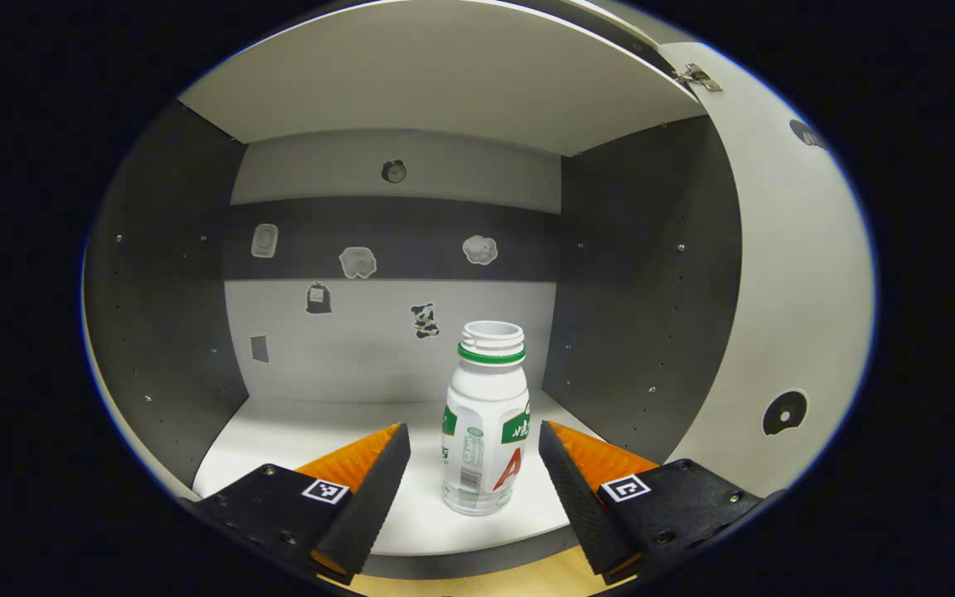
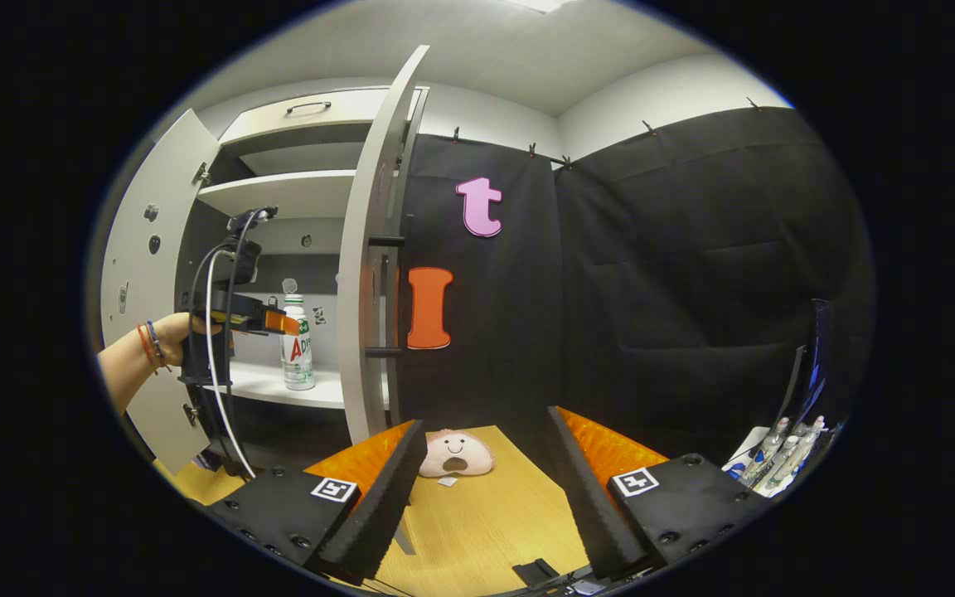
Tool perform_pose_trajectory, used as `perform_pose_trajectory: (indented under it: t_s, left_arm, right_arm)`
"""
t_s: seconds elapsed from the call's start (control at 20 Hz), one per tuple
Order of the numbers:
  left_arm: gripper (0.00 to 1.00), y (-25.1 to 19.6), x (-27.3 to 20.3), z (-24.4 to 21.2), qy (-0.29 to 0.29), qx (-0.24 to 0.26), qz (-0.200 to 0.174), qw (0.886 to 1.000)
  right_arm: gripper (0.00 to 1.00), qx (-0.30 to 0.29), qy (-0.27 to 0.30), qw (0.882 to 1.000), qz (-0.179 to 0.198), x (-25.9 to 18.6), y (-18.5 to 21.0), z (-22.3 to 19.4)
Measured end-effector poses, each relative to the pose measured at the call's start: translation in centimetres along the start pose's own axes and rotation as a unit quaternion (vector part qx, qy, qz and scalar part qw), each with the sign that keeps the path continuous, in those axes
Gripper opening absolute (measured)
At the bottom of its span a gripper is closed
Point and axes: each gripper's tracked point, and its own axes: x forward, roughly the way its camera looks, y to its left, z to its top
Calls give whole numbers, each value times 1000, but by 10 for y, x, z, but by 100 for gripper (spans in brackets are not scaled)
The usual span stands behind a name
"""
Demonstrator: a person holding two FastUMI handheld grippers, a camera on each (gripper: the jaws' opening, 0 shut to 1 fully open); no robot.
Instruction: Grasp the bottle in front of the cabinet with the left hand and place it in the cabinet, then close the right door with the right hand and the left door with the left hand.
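Observation:
A white bottle (image 1: 484,423) with a green ring round its neck stands upright on the cabinet shelf (image 1: 295,448), near the front edge. My left gripper (image 1: 471,444) is open, a finger on each side of the bottle and a small gap at both. In the right gripper view a hand holds the left gripper (image 2: 277,322) level with the upper part of the bottle (image 2: 298,356) inside the cabinet. Both cabinet doors stand open: the right door (image 2: 370,249) edge-on, the left door (image 2: 142,274) swung out. My right gripper (image 2: 482,444) is open over the wooden table (image 2: 486,522).
A pink plush toy (image 2: 455,453) lies on the table ahead of my right gripper, below the right door. Several bottles (image 2: 776,456) stand in a bin at far right. Stickers dot the cabinet's back wall (image 1: 395,348). The right door (image 1: 784,290) flanks the shelf closely.

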Motion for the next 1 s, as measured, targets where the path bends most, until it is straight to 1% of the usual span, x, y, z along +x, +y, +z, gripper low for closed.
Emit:
perform_pose_trajectory:
  t_s: [0.2, 0.3, 0.35, 0.4, 0.5, 0.55, 0.7, 0.75, 0.8, 0.85, 0.9, 0.95, 1.0]
  left_arm:
    - [95, 14, -60, 14, -21, -9, 25, 999]
    - [95, 29, -98, 28, -39, 2, 56, 998]
    - [93, 32, -118, 33, -49, 4, 66, 997]
    - [95, 34, -138, 38, -56, 3, 74, 996]
    - [95, 39, -179, 43, -68, -4, 86, 994]
    - [97, 44, -201, 46, -74, -5, 94, 993]
    - [93, 54, -260, 51, -90, -12, 115, 989]
    - [95, 57, -277, 50, -91, -15, 117, 989]
    - [95, 61, -292, 50, -92, -15, 118, 989]
    - [93, 66, -307, 48, -93, -12, 121, 988]
    - [93, 72, -320, 48, -94, -7, 124, 988]
    - [95, 78, -329, 47, -95, -2, 126, 987]
    - [93, 85, -338, 46, -96, 0, 130, 987]
  right_arm:
    - [95, -11, -13, 1000, 15, 0, -9, 11]
    - [96, -15, -14, 1000, 23, 4, -12, 12]
    - [95, -14, -13, 999, 29, 5, -12, 13]
    - [95, -13, -13, 999, 36, 9, -12, 13]
    - [95, -13, -15, 998, 51, 17, -9, 13]
    - [95, -13, -16, 998, 57, 22, -9, 13]
    - [95, -8, -7, 998, 59, 40, -15, 7]
    - [96, -6, -4, 998, 58, 46, -16, 4]
    - [96, -7, -1, 999, 54, 51, -16, 1]
    - [96, -12, -1, 999, 51, 56, -15, -2]
    - [96, -17, 1, 999, 50, 60, -13, -5]
    - [96, -19, 7, 999, 50, 63, -9, -10]
    - [96, -16, 17, 999, 49, 66, -5, -15]
